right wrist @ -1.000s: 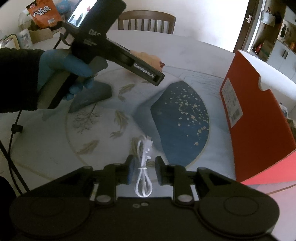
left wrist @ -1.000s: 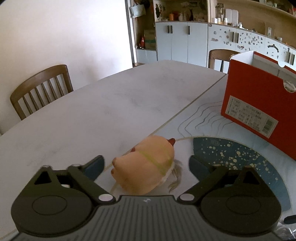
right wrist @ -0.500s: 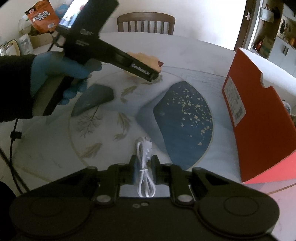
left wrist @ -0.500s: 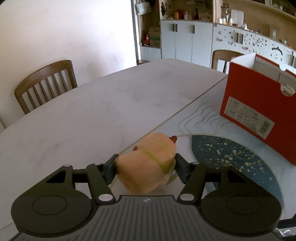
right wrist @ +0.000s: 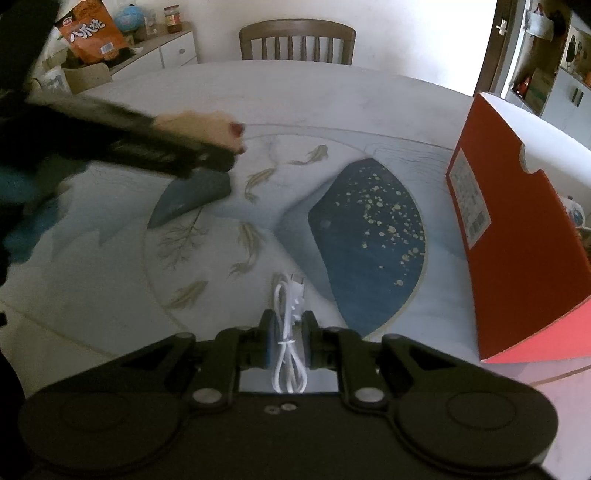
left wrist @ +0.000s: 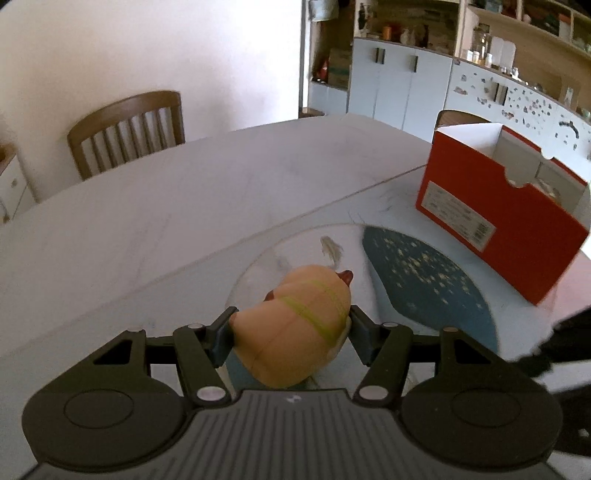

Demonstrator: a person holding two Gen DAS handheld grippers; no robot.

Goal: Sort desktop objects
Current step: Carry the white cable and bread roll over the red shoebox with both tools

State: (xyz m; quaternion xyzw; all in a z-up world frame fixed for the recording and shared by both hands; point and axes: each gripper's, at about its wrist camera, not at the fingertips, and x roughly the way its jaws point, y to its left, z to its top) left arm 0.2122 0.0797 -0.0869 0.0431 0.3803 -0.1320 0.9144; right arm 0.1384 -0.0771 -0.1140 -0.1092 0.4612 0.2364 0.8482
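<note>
My left gripper (left wrist: 290, 325) is shut on a peach-coloured toy figure (left wrist: 295, 332) with a yellow-green band and holds it above the patterned mat (left wrist: 424, 284). In the right wrist view the left gripper (right wrist: 207, 158) and the toy (right wrist: 207, 127) show blurred at the left. My right gripper (right wrist: 289, 328) is shut on a bundled white cable (right wrist: 290, 332) and holds it over the mat's near edge. An open red box (left wrist: 498, 218) stands at the right; it also shows in the right wrist view (right wrist: 509, 236).
A dark grey wedge-shaped object (right wrist: 192, 195) lies on the mat under the left gripper. Wooden chairs (left wrist: 125, 133) stand at the table's far side (right wrist: 295, 38). A side counter with an orange snack bag (right wrist: 90, 35) is at the back left.
My left gripper closed on the toy and lifted it off the mat, moving back. My right gripper closed on the white cable and raised it slightly.
</note>
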